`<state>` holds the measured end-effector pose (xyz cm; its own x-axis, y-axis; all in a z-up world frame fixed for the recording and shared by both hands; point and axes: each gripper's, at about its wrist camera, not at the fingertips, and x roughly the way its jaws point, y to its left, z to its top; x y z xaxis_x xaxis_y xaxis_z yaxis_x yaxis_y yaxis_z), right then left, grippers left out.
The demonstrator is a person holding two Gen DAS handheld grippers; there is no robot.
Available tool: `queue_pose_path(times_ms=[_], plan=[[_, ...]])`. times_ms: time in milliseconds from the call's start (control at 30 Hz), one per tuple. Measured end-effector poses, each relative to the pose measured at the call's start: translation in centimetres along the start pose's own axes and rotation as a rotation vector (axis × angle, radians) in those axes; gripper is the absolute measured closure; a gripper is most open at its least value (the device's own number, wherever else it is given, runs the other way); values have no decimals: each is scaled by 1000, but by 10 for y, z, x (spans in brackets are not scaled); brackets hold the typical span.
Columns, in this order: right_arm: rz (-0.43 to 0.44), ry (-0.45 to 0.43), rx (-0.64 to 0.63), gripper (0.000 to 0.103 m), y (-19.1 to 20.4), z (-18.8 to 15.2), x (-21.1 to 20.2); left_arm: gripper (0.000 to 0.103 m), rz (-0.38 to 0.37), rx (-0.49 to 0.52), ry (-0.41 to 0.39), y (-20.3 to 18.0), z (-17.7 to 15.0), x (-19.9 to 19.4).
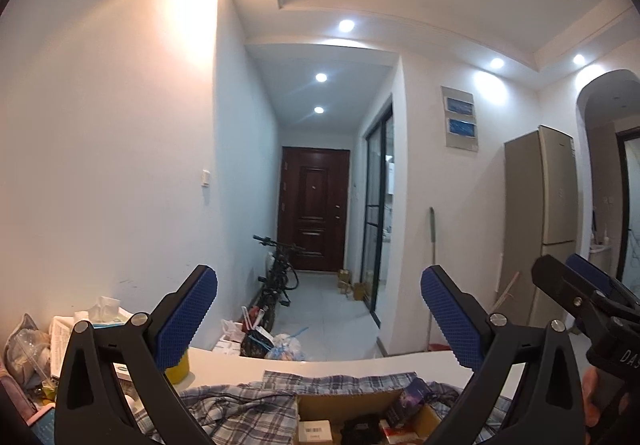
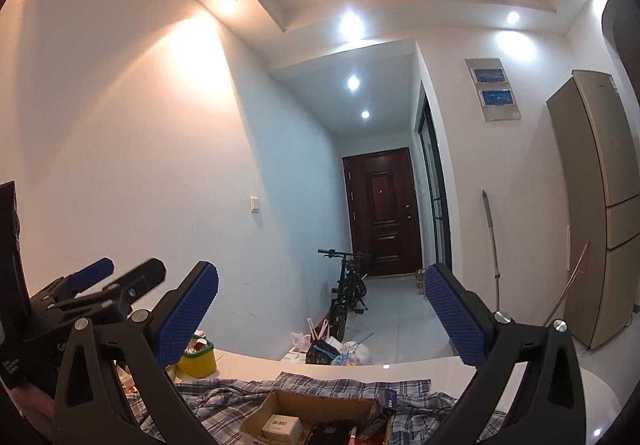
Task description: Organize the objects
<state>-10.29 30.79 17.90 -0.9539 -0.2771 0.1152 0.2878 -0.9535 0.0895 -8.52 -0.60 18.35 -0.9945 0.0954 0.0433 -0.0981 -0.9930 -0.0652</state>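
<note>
An open cardboard box sits on a plaid cloth on the white table, at the bottom of both views. It holds a white labelled box, a dark purple box and a black item. The cardboard box also shows in the right wrist view with the white box. My left gripper is open and empty, held above the table. My right gripper is open and empty, beside the left one.
A yellow tub and cluttered packets lie at the table's left. Beyond the table's far edge are bags on the floor, a bicycle, a brown door and a fridge at the right.
</note>
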Motion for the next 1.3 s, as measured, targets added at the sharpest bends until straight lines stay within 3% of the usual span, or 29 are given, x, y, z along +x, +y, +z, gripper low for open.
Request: queue_pose_path(times_ms=[133,200,400,533,700,933,1133,1300], plan=[[-48,-52,-34,0,3,1,-1,0,-43,36,-28,-4,5,-10],[-53,-47,-40,0,5,2,-2,0,1,51,-53,-1,9,-21],[-5,9,10,0,4,14,-4,0,-13,152,-48,-21,11,-50],[-32,10,2,0,-3,17,-22,0,47,205,-94,-29,1,-76],[-96,8,-7,0,-12,12,-41,0,-1,143,-29,-25,-18,-80],[-112,97,42,0,-23,-24,-62,0,-45,-15,50,5,-56,-101],[-130,195,28,0,-17,-63,-70,0,19,0,98,12,-89,-104],[-187,288,17,0,-18,-92,-54,0,1,-21,178,15,-117,-80]])
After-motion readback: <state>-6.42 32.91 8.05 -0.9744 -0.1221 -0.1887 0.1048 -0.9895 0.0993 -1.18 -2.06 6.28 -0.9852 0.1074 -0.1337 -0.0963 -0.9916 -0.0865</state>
